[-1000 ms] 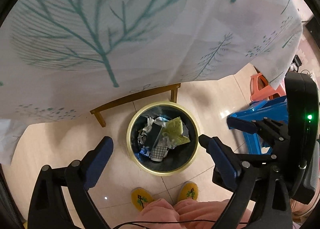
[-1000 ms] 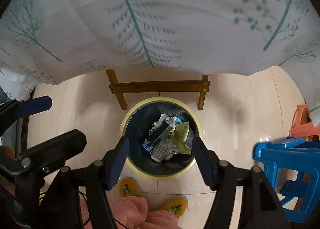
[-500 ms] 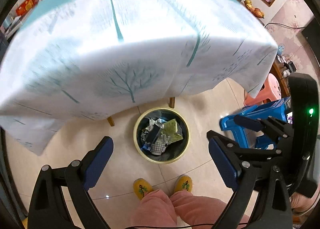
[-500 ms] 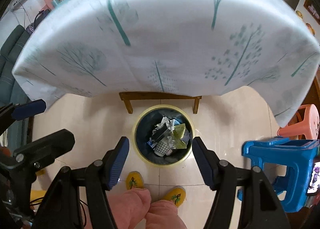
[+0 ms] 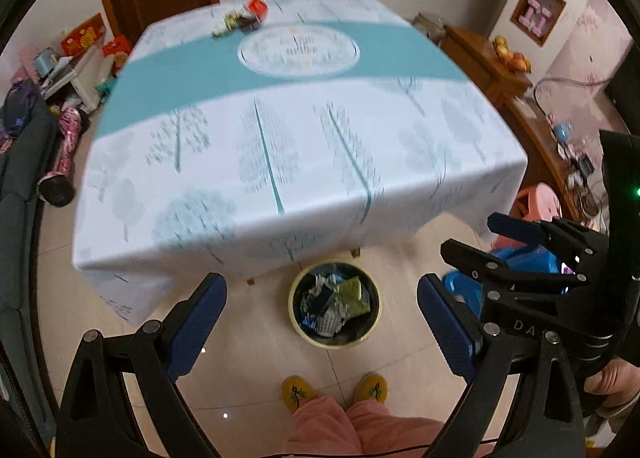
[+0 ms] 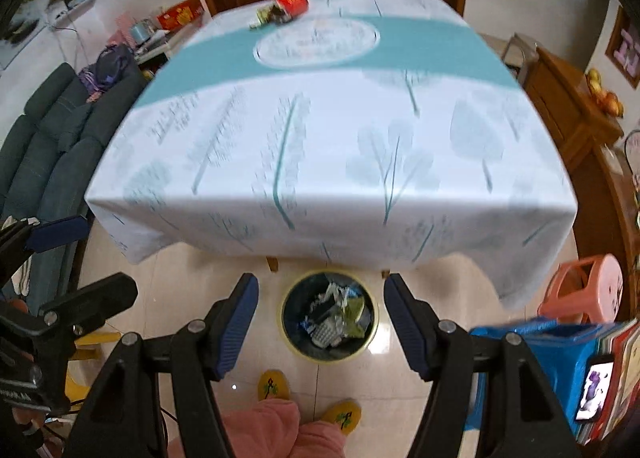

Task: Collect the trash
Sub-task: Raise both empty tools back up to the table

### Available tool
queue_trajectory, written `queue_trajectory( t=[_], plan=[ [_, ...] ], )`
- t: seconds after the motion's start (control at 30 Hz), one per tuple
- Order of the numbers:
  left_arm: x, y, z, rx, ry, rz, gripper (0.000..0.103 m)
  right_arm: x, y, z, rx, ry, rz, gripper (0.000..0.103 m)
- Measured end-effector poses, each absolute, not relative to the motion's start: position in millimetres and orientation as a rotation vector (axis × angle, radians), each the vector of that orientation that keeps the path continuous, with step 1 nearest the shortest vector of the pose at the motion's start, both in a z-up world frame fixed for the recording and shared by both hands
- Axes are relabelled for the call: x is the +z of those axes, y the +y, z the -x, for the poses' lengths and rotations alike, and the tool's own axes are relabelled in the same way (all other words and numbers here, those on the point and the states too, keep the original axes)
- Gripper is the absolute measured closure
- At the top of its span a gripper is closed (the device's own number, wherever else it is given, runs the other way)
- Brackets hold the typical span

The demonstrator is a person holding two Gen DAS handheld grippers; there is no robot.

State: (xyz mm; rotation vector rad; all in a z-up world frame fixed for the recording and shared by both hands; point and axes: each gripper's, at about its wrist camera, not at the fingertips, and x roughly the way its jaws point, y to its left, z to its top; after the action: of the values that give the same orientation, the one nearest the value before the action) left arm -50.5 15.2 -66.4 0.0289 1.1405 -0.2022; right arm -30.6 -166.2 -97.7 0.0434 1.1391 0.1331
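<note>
A yellow-rimmed dark bin (image 5: 335, 304) (image 6: 329, 318) full of crumpled wrappers stands on the floor by the table's near edge. More trash, a red packet and small wrappers (image 5: 245, 17) (image 6: 283, 10), lies at the far side of the tablecloth (image 5: 280, 129) (image 6: 328, 137). My left gripper (image 5: 320, 318) is open and empty, high above the bin. My right gripper (image 6: 320, 322) is open and empty too, framing the bin. The right gripper shows at the right edge of the left wrist view, the left one at the left edge of the right wrist view.
A person's pink trouser legs and yellow slippers (image 5: 334, 392) (image 6: 308, 402) stand just before the bin. A blue stool (image 6: 560, 354) and a pink stool (image 6: 588, 286) sit at the right. A dark sofa (image 6: 52, 145) lines the left, a wooden sideboard (image 6: 576, 125) the right.
Both grippers have risen and tilted up from just over the bin, so the whole tabletop and its far trash have come into view. Both stay open and empty.
</note>
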Motion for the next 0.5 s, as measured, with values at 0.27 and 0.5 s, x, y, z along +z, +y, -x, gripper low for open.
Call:
queue_trajectory(
  t=[0.27, 0.5],
  plan=[
    [-17, 6, 38, -0.097, 1.035, -0.003, 0.008, -54, -187, 11, 0.178, 1.064, -0.022, 0.038],
    [-5, 7, 18, -0.035, 0.989, 0.025, 0.008, -31, -194, -21, 0.200, 1.004, 0.034, 0.038]
  ],
)
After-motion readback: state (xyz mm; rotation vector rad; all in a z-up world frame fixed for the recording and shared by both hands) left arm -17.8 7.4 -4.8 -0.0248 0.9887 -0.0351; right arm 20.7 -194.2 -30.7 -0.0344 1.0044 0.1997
